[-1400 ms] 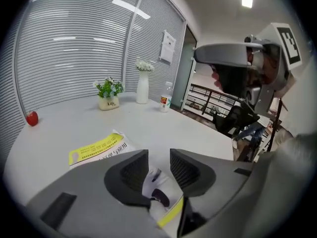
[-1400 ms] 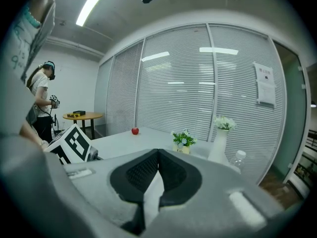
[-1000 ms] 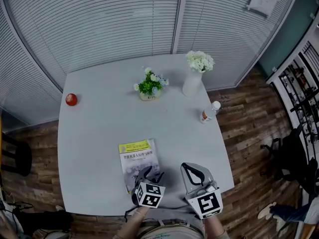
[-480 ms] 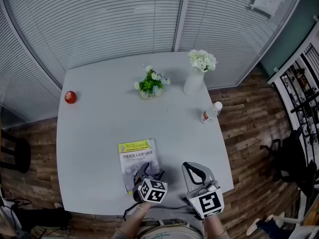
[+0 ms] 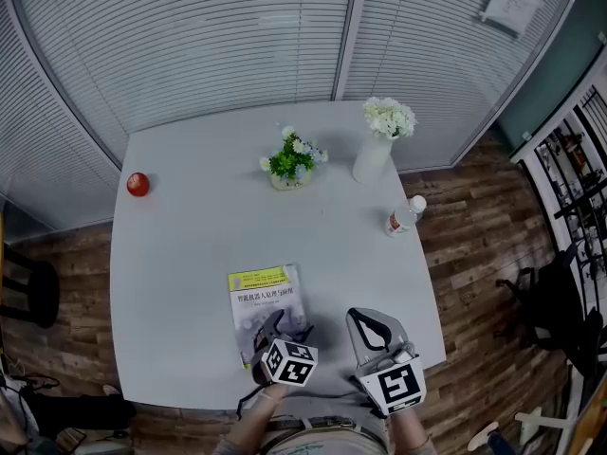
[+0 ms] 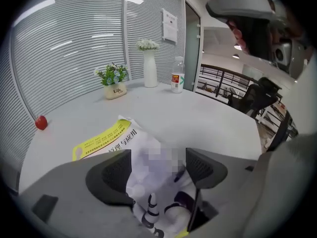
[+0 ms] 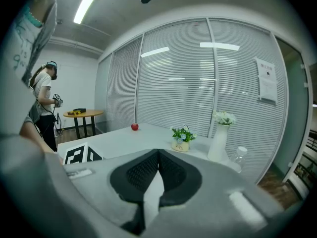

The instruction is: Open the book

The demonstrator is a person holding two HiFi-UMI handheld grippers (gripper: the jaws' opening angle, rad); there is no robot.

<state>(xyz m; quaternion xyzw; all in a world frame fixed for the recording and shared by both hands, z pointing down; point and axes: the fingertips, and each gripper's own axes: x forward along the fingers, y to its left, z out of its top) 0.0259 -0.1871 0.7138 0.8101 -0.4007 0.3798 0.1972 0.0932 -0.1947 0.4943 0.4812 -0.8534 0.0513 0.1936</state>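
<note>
A closed book (image 5: 266, 301) with a yellow strip along its far edge and a white cover lies flat on the grey table (image 5: 190, 235), near the front edge. My left gripper (image 5: 282, 328) hangs over the book's near end, tilted down, and it is open. In the left gripper view the book's cover (image 6: 114, 138) shows in the wide gap of the left gripper (image 6: 157, 170), and neither pad touches it. My right gripper (image 5: 368, 328) stays just right of the book over bare table. It is shut with nothing held, as the right gripper view shows at the right gripper (image 7: 158, 170).
A red apple (image 5: 137, 184) sits at the table's left edge. A small potted plant (image 5: 292, 162) and a white vase of flowers (image 5: 379, 136) stand at the back. A water bottle (image 5: 403, 216) is at the right edge. Someone stands by a round table (image 7: 81, 114) far off.
The left gripper's marker cube has turned and shifted slightly over the book's near end. The book and the right gripper have stayed where they were.
</note>
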